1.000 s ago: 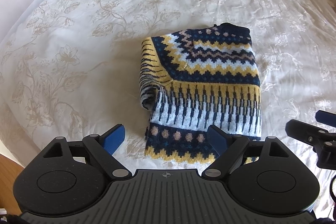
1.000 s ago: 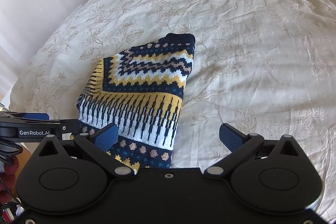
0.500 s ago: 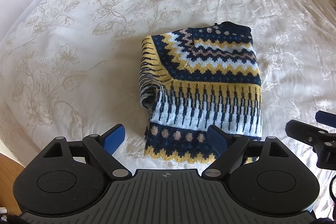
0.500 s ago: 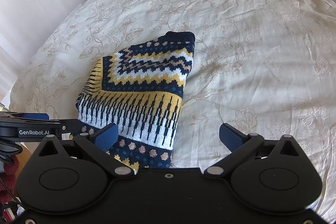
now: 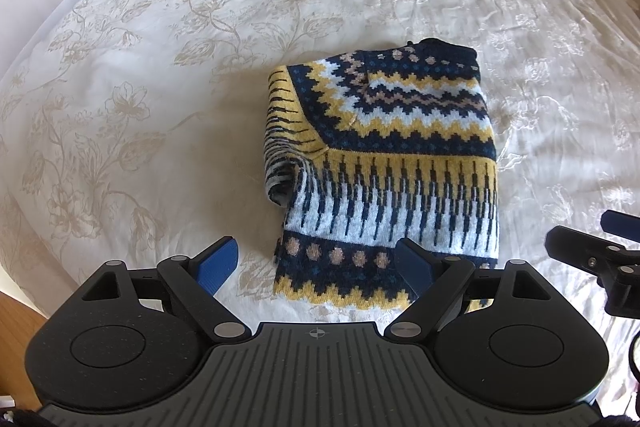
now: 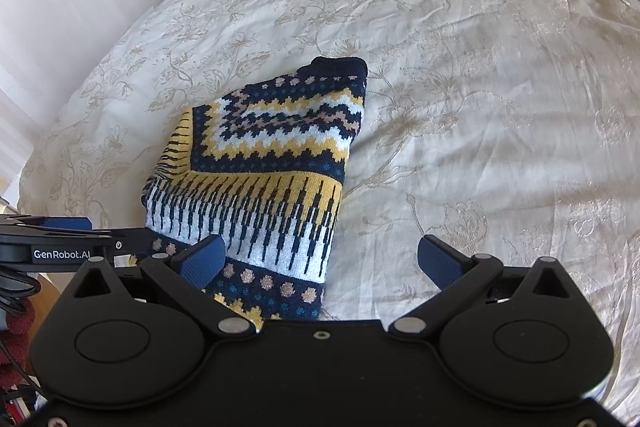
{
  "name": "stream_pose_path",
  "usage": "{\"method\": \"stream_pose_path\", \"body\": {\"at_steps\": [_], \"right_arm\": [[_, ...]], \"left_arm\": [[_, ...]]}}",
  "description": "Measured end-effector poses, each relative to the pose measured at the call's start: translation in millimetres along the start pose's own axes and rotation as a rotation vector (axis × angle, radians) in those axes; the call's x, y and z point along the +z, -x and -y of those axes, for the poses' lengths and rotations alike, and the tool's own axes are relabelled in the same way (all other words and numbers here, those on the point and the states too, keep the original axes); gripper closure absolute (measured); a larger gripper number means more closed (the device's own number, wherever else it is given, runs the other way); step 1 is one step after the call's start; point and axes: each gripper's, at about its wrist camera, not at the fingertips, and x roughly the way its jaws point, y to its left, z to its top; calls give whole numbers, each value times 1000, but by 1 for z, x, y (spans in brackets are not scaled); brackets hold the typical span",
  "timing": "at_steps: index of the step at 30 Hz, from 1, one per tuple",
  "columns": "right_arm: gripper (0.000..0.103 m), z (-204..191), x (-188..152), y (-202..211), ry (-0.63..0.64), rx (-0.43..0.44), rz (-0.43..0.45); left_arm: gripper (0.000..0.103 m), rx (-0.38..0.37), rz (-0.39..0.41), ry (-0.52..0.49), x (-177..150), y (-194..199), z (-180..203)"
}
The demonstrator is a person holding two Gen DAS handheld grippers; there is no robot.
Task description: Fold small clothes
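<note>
Sweater [image 5: 384, 163], patterned in navy, yellow and white, lies folded into a compact rectangle on the bed [image 5: 160, 87], over its cream floral bedspread. My left fingers [image 5: 414, 263] stand wide, empty, above the sweater's near hem. My right fingers [image 6: 440, 261] also stand wide and empty, over the sweater's near right corner and bare bedspread beside it

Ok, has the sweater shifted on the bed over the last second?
No. The sweater lies at the same spot against the bedspread's floral print in both views, and neither open tool touches it.
</note>
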Motion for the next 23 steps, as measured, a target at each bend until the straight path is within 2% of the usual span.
{"method": "stream_pose_path", "body": {"at_steps": [23], "right_arm": [[1, -9, 1, -4, 16, 20, -11]], "left_arm": [[18, 1, 0, -3, 0, 2, -4]]}}
